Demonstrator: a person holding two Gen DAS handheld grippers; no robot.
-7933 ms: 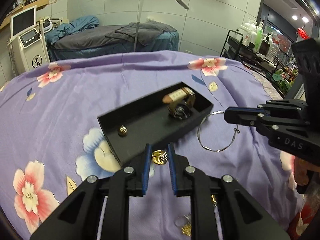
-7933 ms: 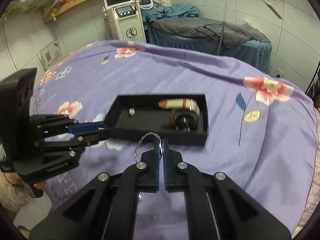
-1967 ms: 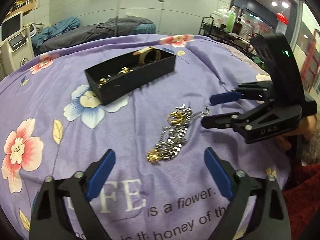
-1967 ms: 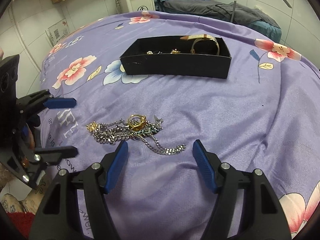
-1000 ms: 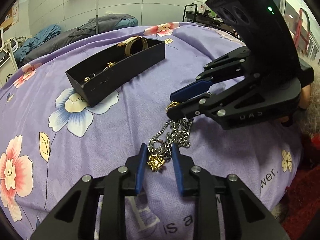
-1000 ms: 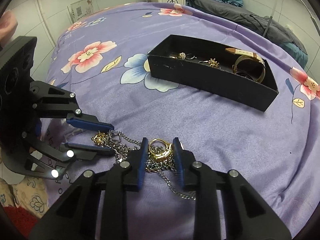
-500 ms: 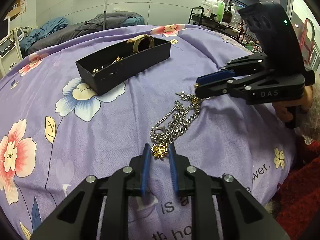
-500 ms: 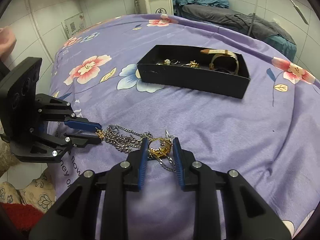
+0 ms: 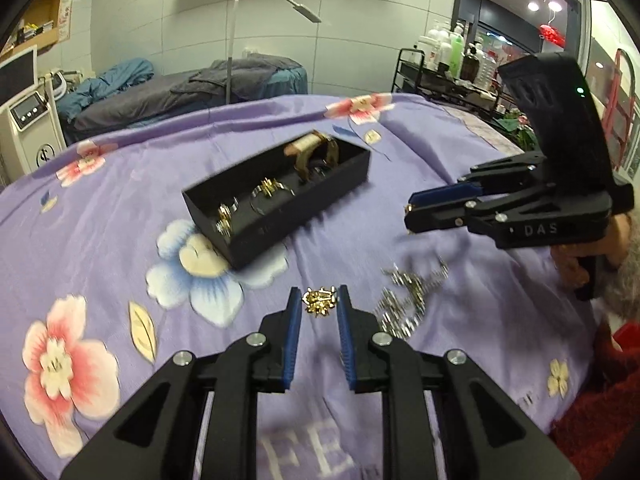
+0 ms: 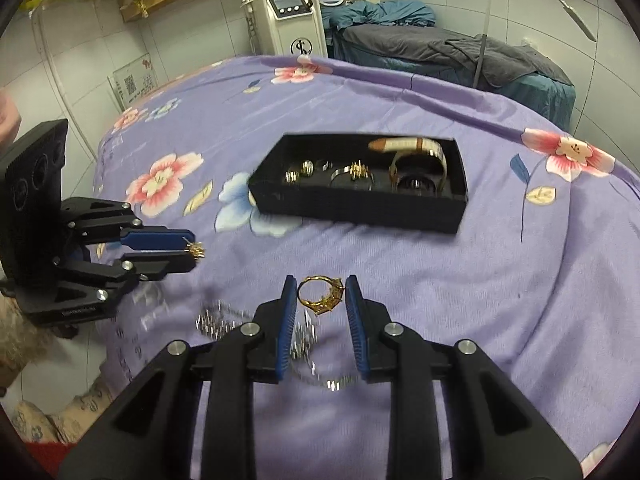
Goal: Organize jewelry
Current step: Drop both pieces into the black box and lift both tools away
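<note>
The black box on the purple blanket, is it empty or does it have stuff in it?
Not empty. The black box has no lid on and holds a watch, a gold charm and small rings.

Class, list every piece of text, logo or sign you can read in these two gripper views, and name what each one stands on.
"DAS": on the side of the right gripper.
"FE": large pale letters on the purple bedspread, partly hidden by the left gripper.
A round monogram logo, letters not clear: on the white machine.
A square code sign leaning by the wall: too small to read.
Small print on the left gripper's side: blurred.
</note>
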